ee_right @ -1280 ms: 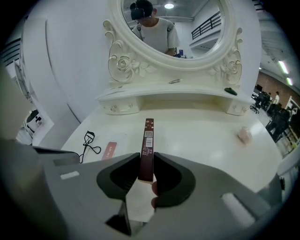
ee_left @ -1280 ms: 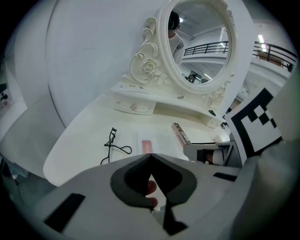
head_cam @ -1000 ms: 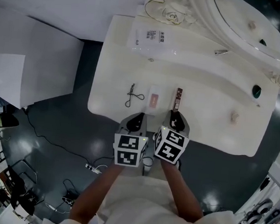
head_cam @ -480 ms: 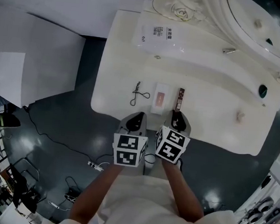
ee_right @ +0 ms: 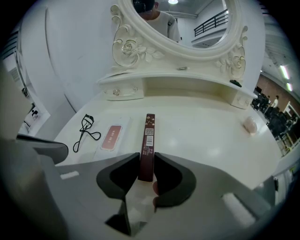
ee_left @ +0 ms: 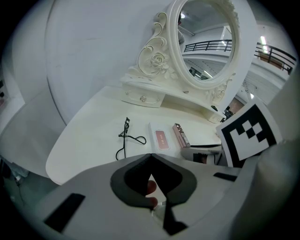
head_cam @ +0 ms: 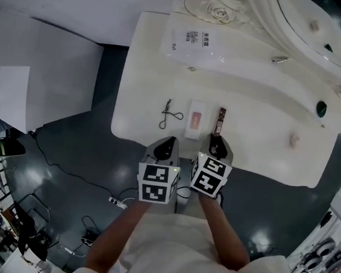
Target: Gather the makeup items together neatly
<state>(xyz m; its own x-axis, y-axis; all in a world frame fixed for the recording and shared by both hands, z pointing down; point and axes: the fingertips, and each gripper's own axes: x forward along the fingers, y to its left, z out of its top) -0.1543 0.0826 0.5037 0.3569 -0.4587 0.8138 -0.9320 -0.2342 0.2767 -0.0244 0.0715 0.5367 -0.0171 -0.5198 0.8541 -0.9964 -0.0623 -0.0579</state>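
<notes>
Maroon box lies front-to-back near the counter's front edge, its near end apparently pinched in the right gripper, palette just beside toward the left edge; left gripper pressed together, empty.

No word can be read with certainty; a clear packet at the back of the bench carries a label with black print, too small to make out; the brown box bears a white barcode sticker and fine pale print, unreadable; the white case has a pink label with tiny marks; the left cube and right cube show black-and-white square markers.
</notes>
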